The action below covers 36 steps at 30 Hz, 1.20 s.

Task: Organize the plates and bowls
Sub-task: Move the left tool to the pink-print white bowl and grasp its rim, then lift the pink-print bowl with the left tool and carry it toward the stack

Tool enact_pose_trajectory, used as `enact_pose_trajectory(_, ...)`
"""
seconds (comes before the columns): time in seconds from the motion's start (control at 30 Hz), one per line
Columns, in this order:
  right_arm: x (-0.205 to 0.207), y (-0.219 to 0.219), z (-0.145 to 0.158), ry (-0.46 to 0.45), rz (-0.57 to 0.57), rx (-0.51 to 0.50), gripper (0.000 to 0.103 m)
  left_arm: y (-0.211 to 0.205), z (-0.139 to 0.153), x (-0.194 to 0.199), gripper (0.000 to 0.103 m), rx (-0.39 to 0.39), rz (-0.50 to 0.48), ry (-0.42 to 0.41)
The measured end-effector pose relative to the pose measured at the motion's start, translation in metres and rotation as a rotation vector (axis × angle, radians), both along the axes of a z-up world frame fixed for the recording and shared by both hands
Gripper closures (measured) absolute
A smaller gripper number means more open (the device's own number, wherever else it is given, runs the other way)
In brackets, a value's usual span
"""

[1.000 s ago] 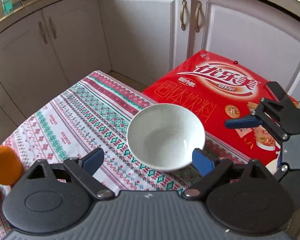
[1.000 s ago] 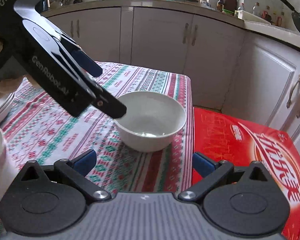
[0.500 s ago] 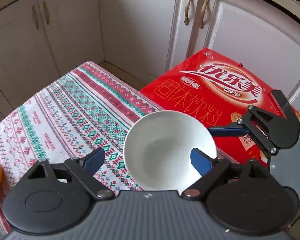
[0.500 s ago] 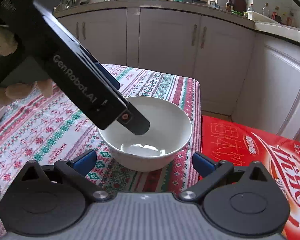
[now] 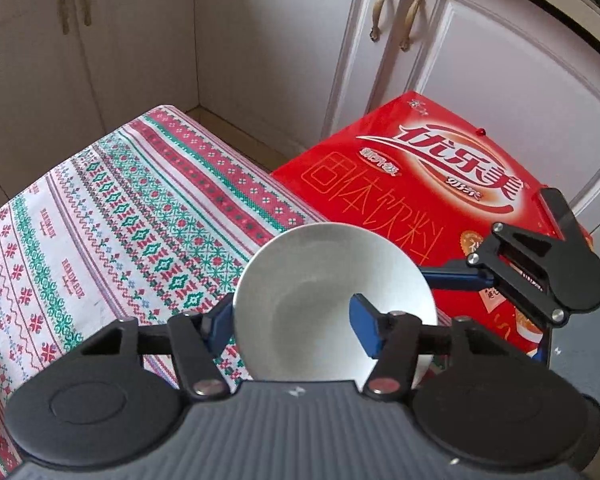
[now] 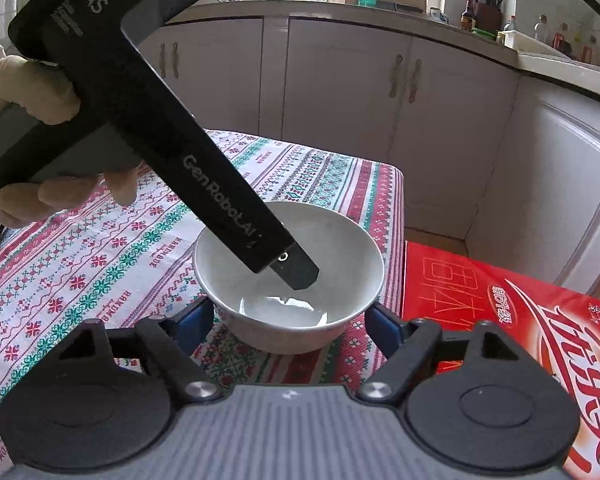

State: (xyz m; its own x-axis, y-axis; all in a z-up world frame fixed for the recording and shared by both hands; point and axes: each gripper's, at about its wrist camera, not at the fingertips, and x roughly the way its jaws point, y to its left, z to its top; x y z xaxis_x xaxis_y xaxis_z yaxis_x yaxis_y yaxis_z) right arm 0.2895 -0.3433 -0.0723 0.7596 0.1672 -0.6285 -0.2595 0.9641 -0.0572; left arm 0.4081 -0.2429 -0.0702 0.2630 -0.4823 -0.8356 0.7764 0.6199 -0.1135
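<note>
1. Between the blue pads of the right gripper (image 6: 290, 322) sits the white bowl (image 6: 288, 280). It rests on the patterned tablecloth (image 5: 120, 220), near the table edge on that gripper's right, with the red carton (image 5: 420, 184) beyond the edge.
2. The right gripper's jaws are about half open and closing. One pad is just beside each outer flank of the bowl, and no firm press shows yet.
3. The left gripper (image 5: 290, 326), carried by a gloved hand (image 6: 28, 92), is closing too. It straddles the bowl's wall: its left pad is outside and its right pad is down inside the hollow. The gap is still wider than the wall, so it has hold of nothing yet.
4. Risks, as I judge them:
   - Two grips closing on one bowl may pull against each other and tip it.
   - The glazed, sloping wall could squirt up out of the right gripper's pads.
   - A sideways shove could push the bowl off the table edge towards the carton.
5. A second ago both pairs of jaws stood wide and the bowl lay ahead of both grippers. Since then the left gripper has come down, its inner finger has entered the bowl, and the right gripper has moved in around the bowl.
</note>
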Motion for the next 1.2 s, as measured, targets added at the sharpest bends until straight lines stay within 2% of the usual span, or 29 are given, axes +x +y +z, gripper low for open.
enact_pose_trajectory(0.63, -0.006, 0.003, 0.007, 0.014, 0.023, -0.006, 0.017, 0.001, 0.003, -0.006, 0.046, 0.016, -0.014, 0.008)
enact_pose_trajectory(0.83, -0.020, 0.012, 0.021, 0.035, 0.031, -0.032, 0.017, 0.010, 0.020, -0.027, 0.046, 0.007, -0.029, -0.004)
enact_pose_trajectory(1.2, -0.058, 0.027, 0.057, 0.045, 0.060, 0.005, 0.017, 0.034, 0.060, -0.073, 0.046, -0.013, -0.026, -0.046)
